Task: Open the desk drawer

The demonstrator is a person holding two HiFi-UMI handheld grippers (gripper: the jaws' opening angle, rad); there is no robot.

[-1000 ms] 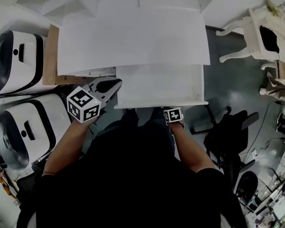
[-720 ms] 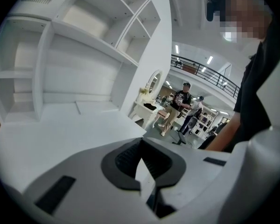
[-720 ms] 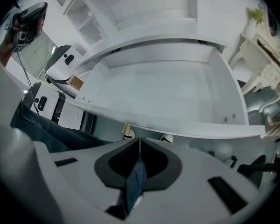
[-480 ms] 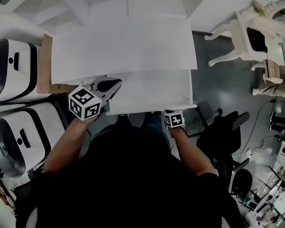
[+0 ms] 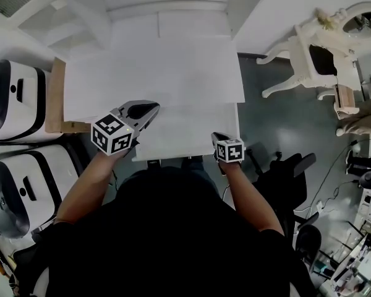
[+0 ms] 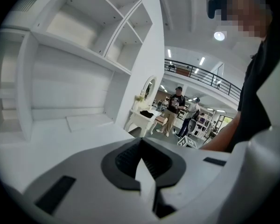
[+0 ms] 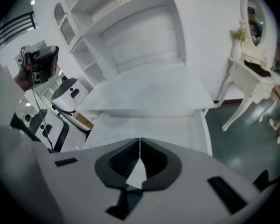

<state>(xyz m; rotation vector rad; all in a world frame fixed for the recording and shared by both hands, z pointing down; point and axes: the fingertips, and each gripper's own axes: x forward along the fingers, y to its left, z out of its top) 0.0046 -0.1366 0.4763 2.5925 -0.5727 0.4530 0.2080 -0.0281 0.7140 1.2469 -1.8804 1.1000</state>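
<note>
Your left claw and right claw, both pinched shut and empty, hover at the one pulled-out white desk drawer.

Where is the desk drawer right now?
In the head view, the drawer sticks out from under the white desk top toward the person, with the left tool at its left edge and the right tool near its front right corner.
</note>
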